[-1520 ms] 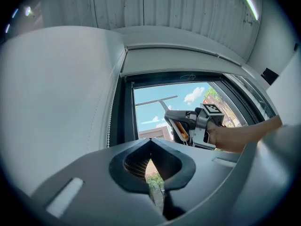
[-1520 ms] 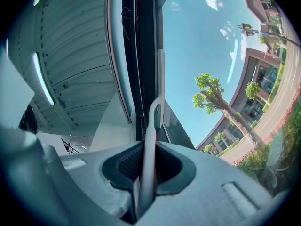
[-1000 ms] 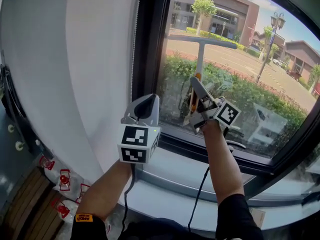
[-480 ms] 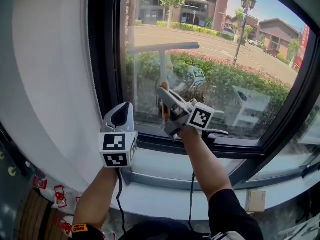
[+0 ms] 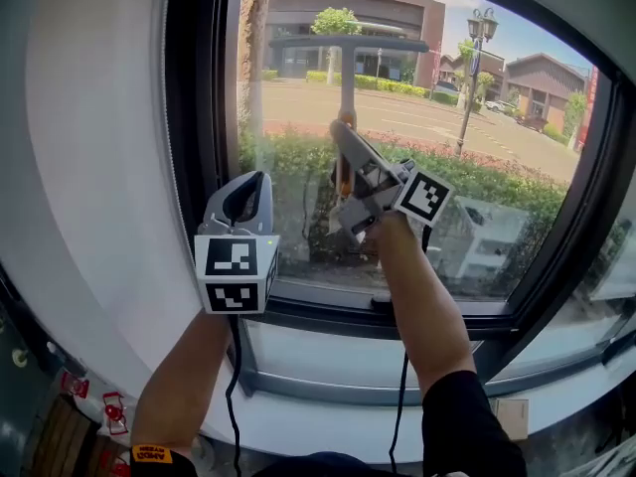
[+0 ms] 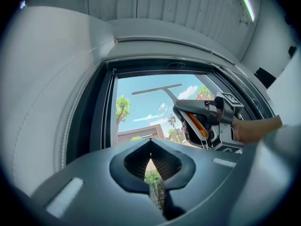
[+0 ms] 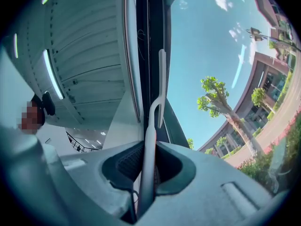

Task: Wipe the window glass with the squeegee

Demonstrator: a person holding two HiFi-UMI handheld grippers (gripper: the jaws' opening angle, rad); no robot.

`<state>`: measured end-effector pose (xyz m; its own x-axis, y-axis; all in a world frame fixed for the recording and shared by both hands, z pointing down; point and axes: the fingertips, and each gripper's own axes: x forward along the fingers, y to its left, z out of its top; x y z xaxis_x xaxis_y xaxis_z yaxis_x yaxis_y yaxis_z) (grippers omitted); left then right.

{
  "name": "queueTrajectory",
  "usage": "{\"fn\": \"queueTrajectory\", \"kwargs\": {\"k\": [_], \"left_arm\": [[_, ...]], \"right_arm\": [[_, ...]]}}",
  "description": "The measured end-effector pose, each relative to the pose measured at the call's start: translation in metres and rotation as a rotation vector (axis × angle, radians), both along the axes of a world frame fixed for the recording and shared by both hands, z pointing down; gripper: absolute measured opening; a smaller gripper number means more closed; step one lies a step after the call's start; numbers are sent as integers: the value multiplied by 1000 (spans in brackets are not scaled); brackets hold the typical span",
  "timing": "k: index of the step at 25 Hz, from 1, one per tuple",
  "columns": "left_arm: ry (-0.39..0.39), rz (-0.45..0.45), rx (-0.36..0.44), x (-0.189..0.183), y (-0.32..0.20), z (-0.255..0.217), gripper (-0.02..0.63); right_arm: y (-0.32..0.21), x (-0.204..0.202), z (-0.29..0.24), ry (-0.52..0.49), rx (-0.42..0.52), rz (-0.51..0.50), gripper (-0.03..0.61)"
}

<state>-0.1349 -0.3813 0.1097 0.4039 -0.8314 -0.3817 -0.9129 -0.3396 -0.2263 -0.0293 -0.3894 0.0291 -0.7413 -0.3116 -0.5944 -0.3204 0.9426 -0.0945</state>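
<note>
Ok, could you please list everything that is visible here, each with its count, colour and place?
squeegee: 1, grey with orange on the handle, blade high against the glass
window glass: 1 pane, clear, straight ahead
window frame: 1, black, around the glass
windowsill: 1, white, below the frame
wall: 1, white, left of the window
packets: several, red and white, bottom left
cardboard box: 1, brown, bottom right
cables: 2, black, hanging below the arms
left hand-held gripper: 1, grey, shut and empty, near the frame
right hand-held gripper: 1, grey, shut on the squeegee handle
forearms: 2, bare, at bottom centre
</note>
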Motion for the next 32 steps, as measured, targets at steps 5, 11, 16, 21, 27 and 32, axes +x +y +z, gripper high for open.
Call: {"fn": "queueTrajectory", "kwargs": {"k": [5,11,16,21,27,32], "left_arm": [[26,17,90,16,14,-55,18],[45,20,144,20,27,-86,18],[34,0,168,20,25,-87,18],[37,15,169,25,28,-94,18],[18,32,138,38,27,-75,18],[12,64,79,47,20,-34,18]], "right_arm": [[2,33,-66,-40,41,30,41],[3,44,-107,-29,69,50,43],[4,48,-116,-21,79,39,43],[-4,53,-108,-26,39,29,43],[-2,58,-75,-23,5,8,44],[7,59,-23,-17,-53,-16,44]]}}
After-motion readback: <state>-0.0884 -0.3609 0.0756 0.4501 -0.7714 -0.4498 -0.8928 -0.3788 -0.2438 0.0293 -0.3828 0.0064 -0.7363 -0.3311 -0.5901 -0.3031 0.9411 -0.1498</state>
